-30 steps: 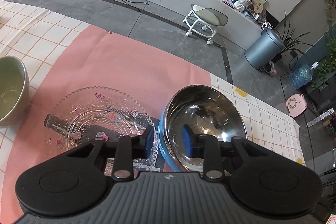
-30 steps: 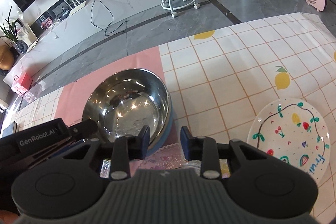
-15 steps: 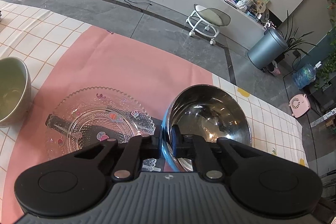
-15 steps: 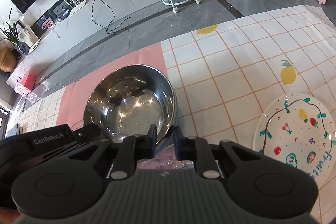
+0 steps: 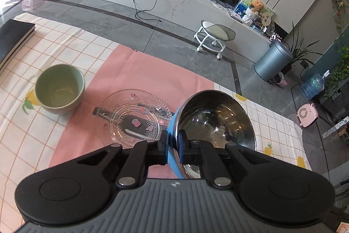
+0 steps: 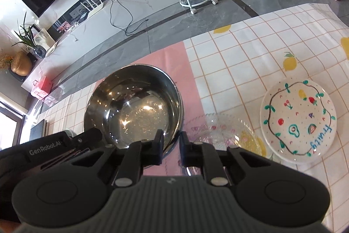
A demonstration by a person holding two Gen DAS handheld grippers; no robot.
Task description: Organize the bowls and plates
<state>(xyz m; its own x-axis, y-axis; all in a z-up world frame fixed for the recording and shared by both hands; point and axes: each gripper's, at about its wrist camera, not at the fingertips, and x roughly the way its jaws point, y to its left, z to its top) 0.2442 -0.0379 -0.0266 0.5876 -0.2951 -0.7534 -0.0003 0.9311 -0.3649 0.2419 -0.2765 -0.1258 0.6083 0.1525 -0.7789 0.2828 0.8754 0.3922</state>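
A steel bowl (image 5: 216,119) with a blue outside hangs tilted above the table, held from both sides. My left gripper (image 5: 173,145) is shut on its left rim, one pad inside and one outside. In the right wrist view my right gripper (image 6: 171,143) is shut on the right rim of the same steel bowl (image 6: 133,108). The left gripper's black body (image 6: 54,147) shows at that view's left edge. A clear glass plate (image 5: 135,117) lies on the pink mat (image 5: 152,71) below, left of the bowl.
A green ceramic bowl (image 5: 59,88) stands to the left of the glass plate. A second glass plate (image 6: 224,132) and a white fruit-painted plate (image 6: 298,121) lie on the checked cloth to the right. A black flat object (image 5: 13,40) lies at the far left.
Both grippers closed on the steel bowl's rim. The bowl then rose off the table with them, and more of the table shows below.
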